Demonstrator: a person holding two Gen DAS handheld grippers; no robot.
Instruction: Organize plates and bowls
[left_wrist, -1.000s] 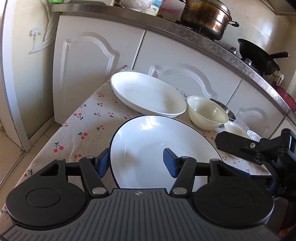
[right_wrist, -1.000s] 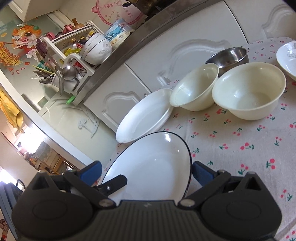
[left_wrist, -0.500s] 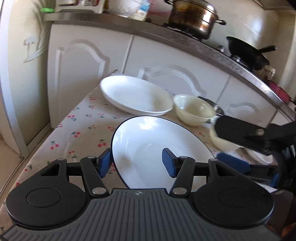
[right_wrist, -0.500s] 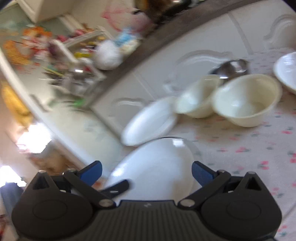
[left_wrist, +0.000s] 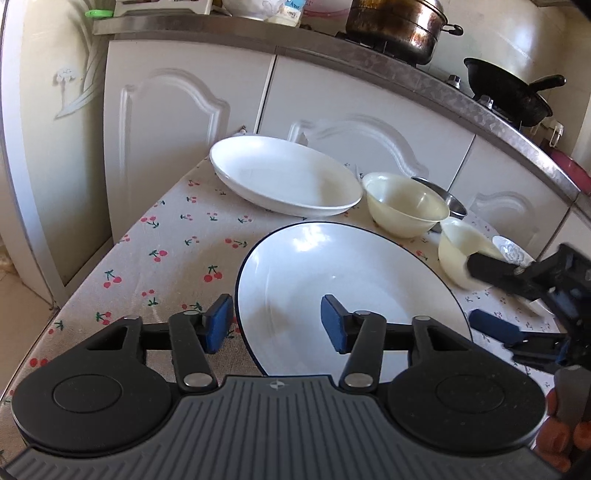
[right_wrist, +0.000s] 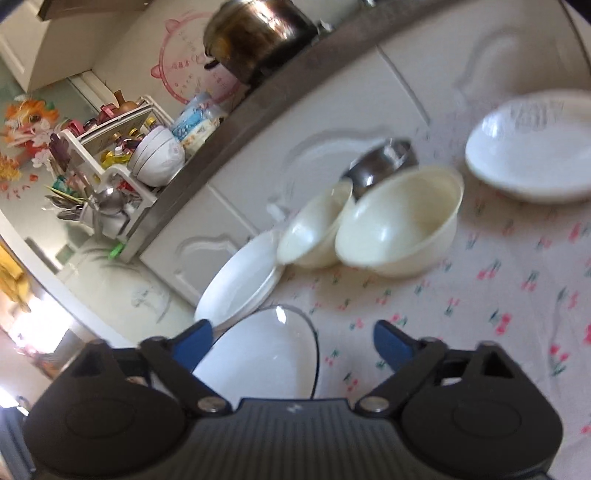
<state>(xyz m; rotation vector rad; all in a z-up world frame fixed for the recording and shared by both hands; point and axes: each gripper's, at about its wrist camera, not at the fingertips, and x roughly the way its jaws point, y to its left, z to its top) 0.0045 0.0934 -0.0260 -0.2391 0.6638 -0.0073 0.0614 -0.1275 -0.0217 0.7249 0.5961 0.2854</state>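
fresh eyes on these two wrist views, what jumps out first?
The large white plate with a thin dark rim fills the near middle of the cherry-print tablecloth, its left edge between the closing jaws of the left gripper, pads not yet touching. Behind it sit a plain white oval dish and two cream bowls; the right gripper, also closing, straddles the plate's right edge.

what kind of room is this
Almost certainly a home kitchen: a tarnished metal stockpot and a black frying pan sit on a gas hob along a steel-edged counter with white cabinet doors, and a white dish rack holds bowls and cutlery.
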